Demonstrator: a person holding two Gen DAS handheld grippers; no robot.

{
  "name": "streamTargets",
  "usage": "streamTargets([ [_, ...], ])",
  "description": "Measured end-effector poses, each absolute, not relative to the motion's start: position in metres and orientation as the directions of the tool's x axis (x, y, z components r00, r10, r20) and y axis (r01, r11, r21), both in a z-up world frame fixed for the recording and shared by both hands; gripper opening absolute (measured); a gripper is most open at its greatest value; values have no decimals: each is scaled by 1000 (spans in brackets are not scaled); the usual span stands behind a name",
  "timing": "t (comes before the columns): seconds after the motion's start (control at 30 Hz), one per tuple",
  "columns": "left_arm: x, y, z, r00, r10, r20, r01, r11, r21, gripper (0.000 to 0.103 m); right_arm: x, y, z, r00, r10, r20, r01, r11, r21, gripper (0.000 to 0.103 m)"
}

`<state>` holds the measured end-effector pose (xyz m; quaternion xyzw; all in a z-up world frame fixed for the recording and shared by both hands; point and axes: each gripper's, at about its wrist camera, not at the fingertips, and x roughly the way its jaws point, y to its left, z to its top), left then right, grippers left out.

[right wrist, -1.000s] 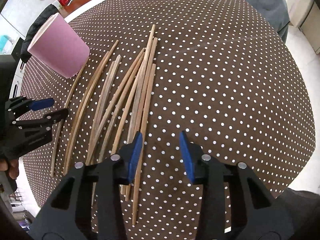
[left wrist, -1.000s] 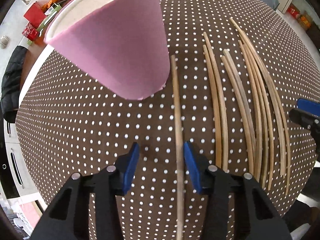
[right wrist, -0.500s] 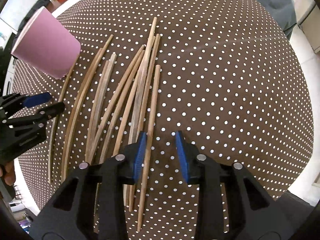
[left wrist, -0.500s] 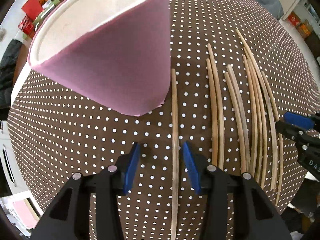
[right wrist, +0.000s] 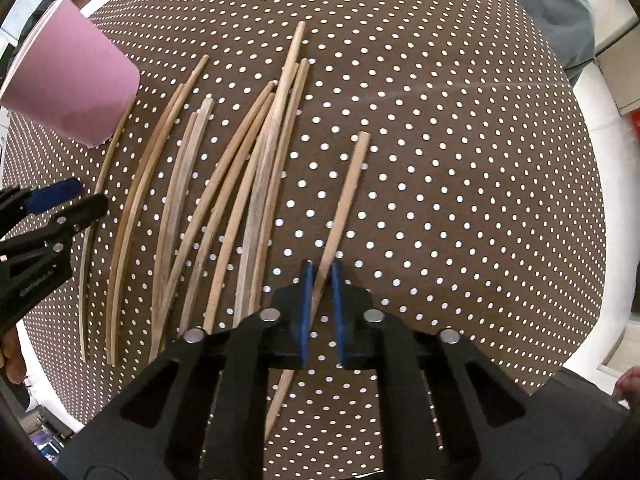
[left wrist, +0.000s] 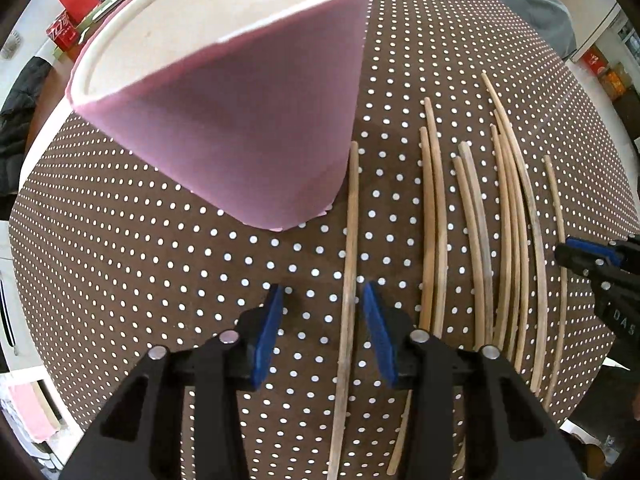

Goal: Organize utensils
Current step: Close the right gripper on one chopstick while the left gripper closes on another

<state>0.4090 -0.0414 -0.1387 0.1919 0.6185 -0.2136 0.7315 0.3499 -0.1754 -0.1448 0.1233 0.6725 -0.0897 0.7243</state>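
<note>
Brown dotted tablecloth (right wrist: 460, 160) — right tool (right wrist: 319, 280) clamps chopstick (right wrist: 346, 196); left tool (left wrist: 322, 320) gapes.

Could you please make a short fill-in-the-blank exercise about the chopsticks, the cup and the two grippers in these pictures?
1. The right gripper is shut on one ____.
2. The paper cup beside the chopsticks is ____ in colour.
3. The left gripper straddles a chopstick with its jaws ____.
4. The tablecloth is brown with white ____.

Missing words: chopstick; pink; open; dots

Both wrist views look down close (sharing the chopsticks (left wrist: 436, 216)).
</note>
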Motion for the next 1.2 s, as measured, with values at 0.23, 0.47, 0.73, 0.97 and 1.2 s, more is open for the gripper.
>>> streamTargets([
  [0.23, 386, -52, -133, 172, -98, -980, 540, 842, 11, 7, 346, -211, -153, 125, 161, -979, 343, 919, 195, 6],
  [0.47, 359, -34, -129, 155, -172, -973, 501, 862, -72, 6, 324, -242, -151, 194, 228, -954, 353, 891, 284, 6],
  [0.73, 309, -31, -94, 228, -324, -918, 538, 828, -159, 6, 280, -251, -103, 369, 251, -895, 307, 876, 372, 6],
  [0.97, 280, -13, -38, 388, -418, -822, 531, 830, -172, 6, 259, -259, -43, 528, 240, -815, 235, 880, 412, 6],
  [1.2, 285, 5, 37, 542, -496, -679, 526, 830, -186, 6, 261, -240, 31, 681, 241, -692, 111, 899, 423, 6],
])
